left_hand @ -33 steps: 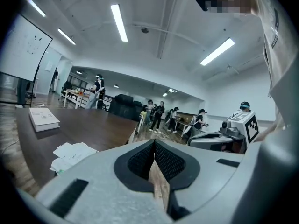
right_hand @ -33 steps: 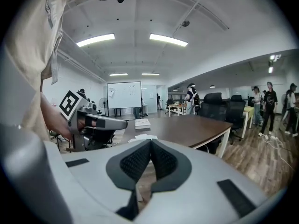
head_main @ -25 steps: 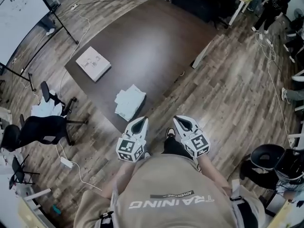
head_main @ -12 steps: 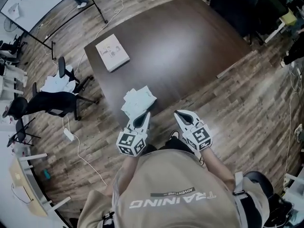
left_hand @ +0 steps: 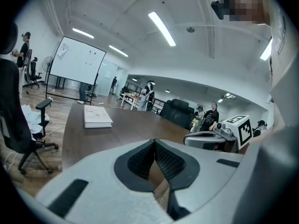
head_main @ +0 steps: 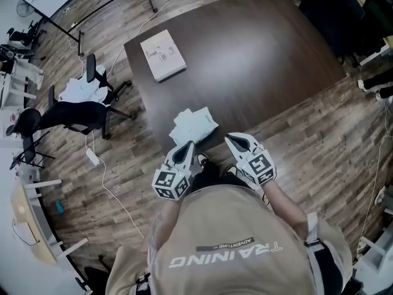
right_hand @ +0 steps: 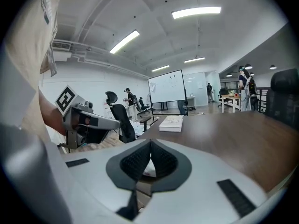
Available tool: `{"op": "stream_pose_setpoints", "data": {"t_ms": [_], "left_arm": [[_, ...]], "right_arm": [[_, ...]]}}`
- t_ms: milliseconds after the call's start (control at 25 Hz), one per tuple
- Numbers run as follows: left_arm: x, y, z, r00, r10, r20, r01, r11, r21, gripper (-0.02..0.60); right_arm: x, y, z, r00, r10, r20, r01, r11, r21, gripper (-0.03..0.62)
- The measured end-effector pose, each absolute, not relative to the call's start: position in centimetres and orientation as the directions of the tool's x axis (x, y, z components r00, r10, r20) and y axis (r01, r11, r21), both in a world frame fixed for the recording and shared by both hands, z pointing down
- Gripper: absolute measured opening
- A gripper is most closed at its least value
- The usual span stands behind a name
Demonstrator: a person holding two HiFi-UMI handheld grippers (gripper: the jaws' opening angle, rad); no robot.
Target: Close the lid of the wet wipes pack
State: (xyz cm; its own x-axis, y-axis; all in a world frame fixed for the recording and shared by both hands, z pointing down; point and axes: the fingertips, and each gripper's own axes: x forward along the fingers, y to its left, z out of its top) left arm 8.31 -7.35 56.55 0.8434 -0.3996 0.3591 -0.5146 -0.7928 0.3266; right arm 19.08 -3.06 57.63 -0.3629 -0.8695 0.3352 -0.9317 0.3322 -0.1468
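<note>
The white wet wipes pack (head_main: 193,125) lies on the dark brown table (head_main: 245,60), close to its near edge. Its lid is too small to make out. My left gripper (head_main: 186,147) hangs just in front of the pack's near side, jaws shut and empty. My right gripper (head_main: 233,139) is a little to the right of the pack, over the table's edge, also shut on nothing. In the left gripper view the jaws (left_hand: 154,142) meet at the tip; in the right gripper view the jaws (right_hand: 150,143) meet too. The pack is hidden behind the jaws in both gripper views.
A flat white box (head_main: 163,55) lies at the table's far left; it also shows in the left gripper view (left_hand: 97,117) and the right gripper view (right_hand: 171,123). Office chairs (head_main: 67,117) and cables stand on the wood floor to the left. People stand far off.
The person has come closer to the table. Both grippers, still shut, now sit at the table's near edge beside the wipes pack instead of over the floor.
</note>
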Motion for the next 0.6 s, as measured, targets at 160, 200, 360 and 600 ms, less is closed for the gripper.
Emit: {"op": "stream_pose_setpoints", "data": {"t_ms": [160,200,360,600], "left_arm": [[7.2,-10.4,56.3,0.847,-0.411,0.337,-0.514,-0.794,0.325,0.009],[7.2,-11.3,56.3,0.851,-0.412,0.327,-0.51,-0.796,0.325,0.009],[7.0,-14.1,56.4,0.863,-0.408,0.299,-0.494,-0.807,0.323,0.009],[4.8,-17.0,56.9,0.854,-0.435,0.285,-0.513,-0.794,0.327,0.009]], "right_arm": [[18.1,-5.1,56.3,-0.347,-0.879,0.328,-0.937,0.309,-0.162,0.014],[18.1,-5.8,56.2,-0.343,-0.879,0.331,-0.939,0.308,-0.154,0.014],[17.9,-8.6,56.4,-0.34,-0.874,0.347,-0.94,0.315,-0.127,0.014],[16.7,-12.1,56.5,-0.332,-0.876,0.349,-0.943,0.312,-0.113,0.014]]}}
